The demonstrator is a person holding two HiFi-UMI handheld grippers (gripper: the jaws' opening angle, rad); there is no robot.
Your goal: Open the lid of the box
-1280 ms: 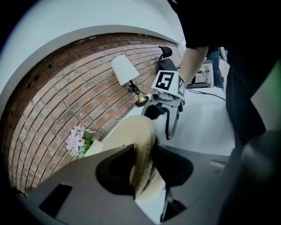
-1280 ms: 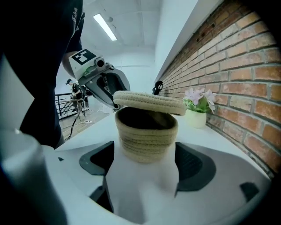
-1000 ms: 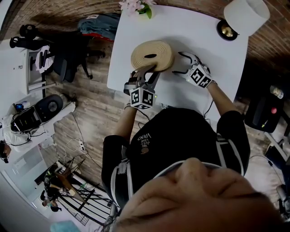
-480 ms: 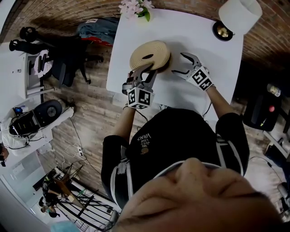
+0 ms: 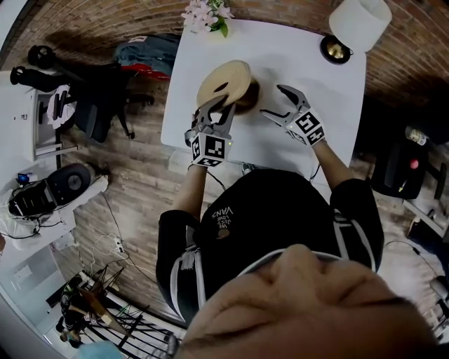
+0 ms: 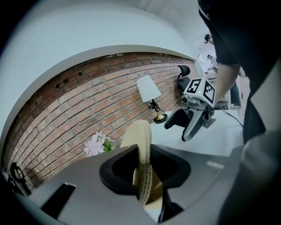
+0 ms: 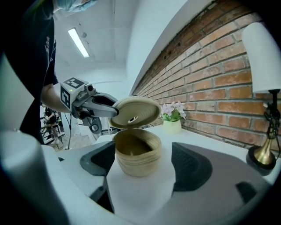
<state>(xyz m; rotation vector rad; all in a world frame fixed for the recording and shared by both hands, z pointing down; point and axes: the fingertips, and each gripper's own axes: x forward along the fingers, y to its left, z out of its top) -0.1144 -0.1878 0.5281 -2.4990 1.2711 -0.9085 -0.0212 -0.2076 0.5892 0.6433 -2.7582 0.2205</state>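
Observation:
The round tan woven lid (image 5: pixel 223 83) is lifted and tilted above the woven box (image 7: pixel 137 151). My left gripper (image 5: pixel 216 109) grips the lid by its near rim. In the left gripper view the lid (image 6: pixel 143 151) stands edge-on between the jaws, which are closing on it. The box's dark, uncovered inside (image 5: pixel 250 90) shows just right of the lid. My right gripper (image 5: pixel 279 105) is open. Its jaws stand on either side of the box with gaps, and in the right gripper view the lid (image 7: pixel 135 112) hangs over the box.
The box stands on a white table (image 5: pixel 295 63). A lamp with a white shade (image 5: pixel 359 19) and brass foot stands at the table's far right corner, and a pot of pink flowers (image 5: pixel 205 14) stands at its far left. An office chair (image 5: pixel 98 98) stands left of the table, and a brick wall lies behind it.
The lid has come up off the box and shifted left with my left gripper, which uncovers the box's inside. The right gripper stays open beside the box.

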